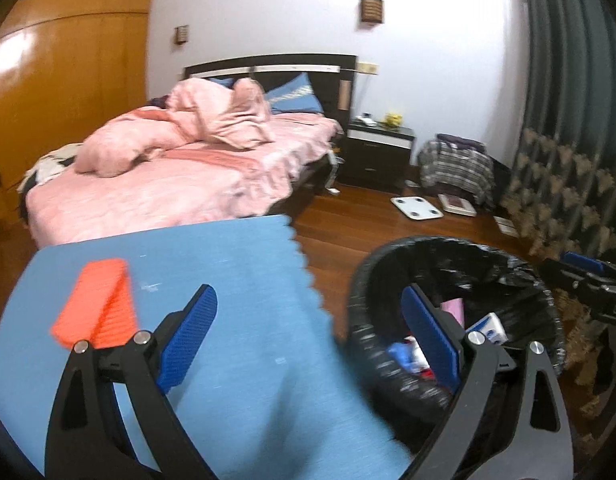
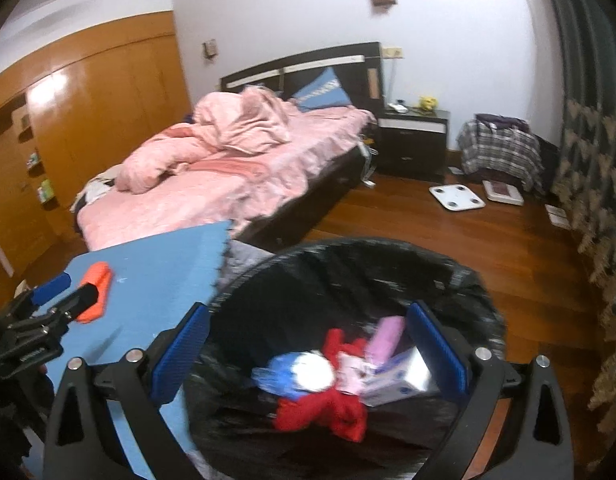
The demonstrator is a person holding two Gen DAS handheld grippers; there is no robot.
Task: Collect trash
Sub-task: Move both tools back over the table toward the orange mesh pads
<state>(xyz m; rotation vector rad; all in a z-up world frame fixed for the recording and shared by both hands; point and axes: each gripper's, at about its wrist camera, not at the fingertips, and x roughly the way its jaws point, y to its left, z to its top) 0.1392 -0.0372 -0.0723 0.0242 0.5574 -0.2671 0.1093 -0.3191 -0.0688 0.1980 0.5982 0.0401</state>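
A bin with a black liner [image 2: 468, 280] stands on the wood floor beside a blue mat surface [image 1: 227, 300]. In it lie a red crumpled wrapper [image 2: 328, 408], a blue-and-white piece [image 2: 303, 372], a pink pack [image 2: 386, 336] and a white box [image 2: 400, 380]. My right gripper [image 2: 308, 310] hangs open over the bin's mouth, nothing between its fingers. My left gripper [image 1: 308, 294] is open too, straddling the mat's edge and the bin rim [image 1: 388, 272]. An orange ribbed piece [image 1: 93, 308] lies on the mat, left of the left finger and outside the jaws.
Behind the mat stands a bed with pink bedding [image 1: 167, 184]. Further back are a dark nightstand [image 1: 378, 152], a white scale [image 1: 416, 207] on the floor and a plaid-covered pile [image 1: 456, 168]. A patterned curtain [image 1: 568, 184] hangs at the right, a wooden wardrobe [image 1: 67, 80] at the left.
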